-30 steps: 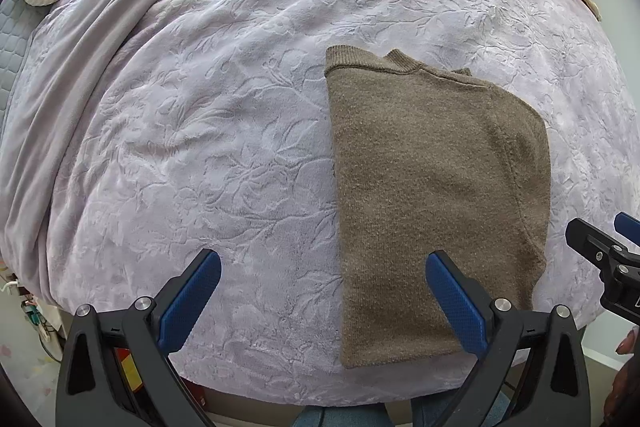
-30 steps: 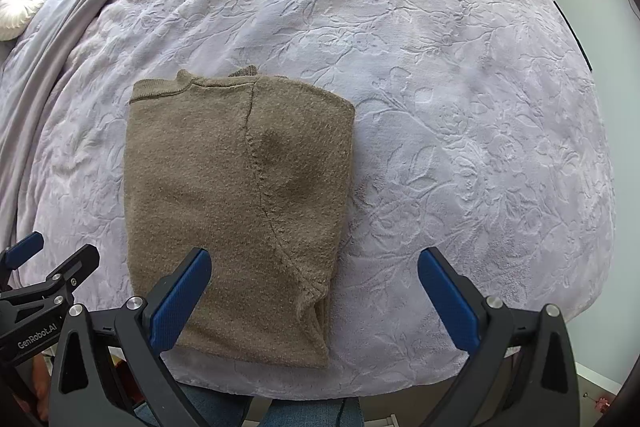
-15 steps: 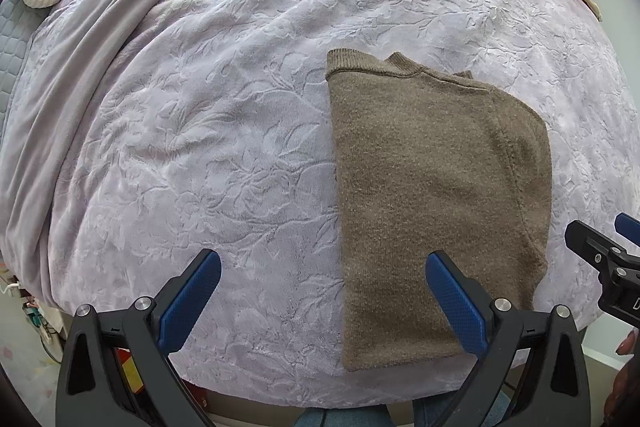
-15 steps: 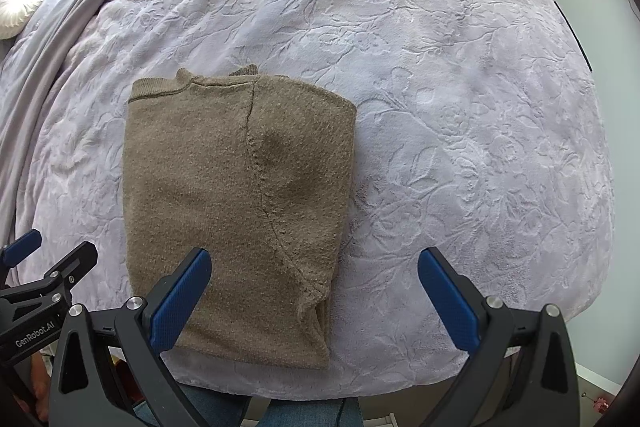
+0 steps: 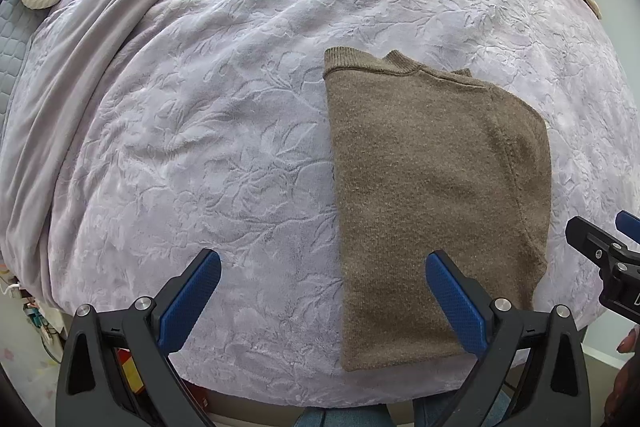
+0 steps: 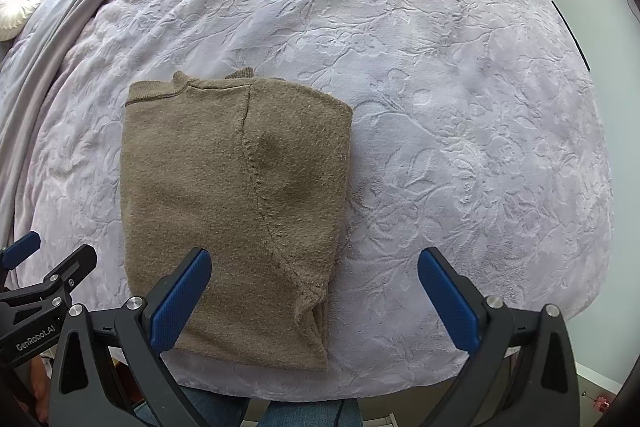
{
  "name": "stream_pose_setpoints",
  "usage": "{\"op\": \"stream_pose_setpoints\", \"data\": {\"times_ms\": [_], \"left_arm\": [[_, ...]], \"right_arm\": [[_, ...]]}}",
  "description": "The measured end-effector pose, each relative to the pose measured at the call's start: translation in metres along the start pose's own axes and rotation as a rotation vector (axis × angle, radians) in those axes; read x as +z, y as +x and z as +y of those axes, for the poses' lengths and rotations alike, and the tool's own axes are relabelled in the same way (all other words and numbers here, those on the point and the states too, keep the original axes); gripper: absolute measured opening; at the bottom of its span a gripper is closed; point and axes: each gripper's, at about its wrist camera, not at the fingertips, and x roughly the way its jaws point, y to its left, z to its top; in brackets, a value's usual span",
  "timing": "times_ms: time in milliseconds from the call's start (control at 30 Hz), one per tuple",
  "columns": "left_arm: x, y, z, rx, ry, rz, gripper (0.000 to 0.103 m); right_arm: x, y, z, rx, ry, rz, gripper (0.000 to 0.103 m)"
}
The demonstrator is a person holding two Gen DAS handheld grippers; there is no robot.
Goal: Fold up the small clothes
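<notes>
Left wrist view is showing the brown sweater (image 5: 436,195) lying flat on the lilac embossed bedspread (image 5: 224,131), near the bed's front edge, already doubled into a tall rectangle with its neckline at the far end. It is probably sitting this close so both tools can reach the hem for a further fold. The left gripper (image 5: 320,291) is hovering above the bedspread with its jaws spread wide, gripping nothing; one blue pad is showing over the sweater's near part, though contact cannot be told. The right gripper (image 6: 314,291) is likewise hanging wide open and empty above the sweater's right edge, where the layers are bunching slightly at the near corner.
</notes>
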Motion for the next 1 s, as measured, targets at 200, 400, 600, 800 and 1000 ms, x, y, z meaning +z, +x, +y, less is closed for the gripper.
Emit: {"op": "stream_pose_setpoints", "data": {"times_ms": [200, 400, 600, 800, 1000], "left_arm": [[-0.0011, 0.0001, -0.0005, 0.002, 0.002, 0.000, 0.103], [-0.0025, -0.0002, 0.0019, 0.011, -0.005, -0.006, 0.103], [-0.0027, -0.0002, 0.0038, 0.019, -0.004, -0.008, 0.103], [-0.0023, -0.0015, 0.0063, 0.008, 0.000, -0.031, 0.103], [-0.0013, -0.0047, 0.0004, -0.011, 0.036, -0.050, 0.103]], "right_arm": [[-0.0002, -0.0002, 0.0004, 0.000, -0.001, -0.001, 0.103], [-0.0003, -0.0005, 0.0003, -0.002, -0.001, -0.001, 0.103], [-0.0007, -0.0010, 0.0012, -0.006, -0.004, -0.002, 0.103], [-0.0003, -0.0007, 0.0028, -0.013, -0.005, -0.005, 0.103], [0.0018, 0.0009, 0.0024, -0.023, 0.002, -0.005, 0.103]]}}
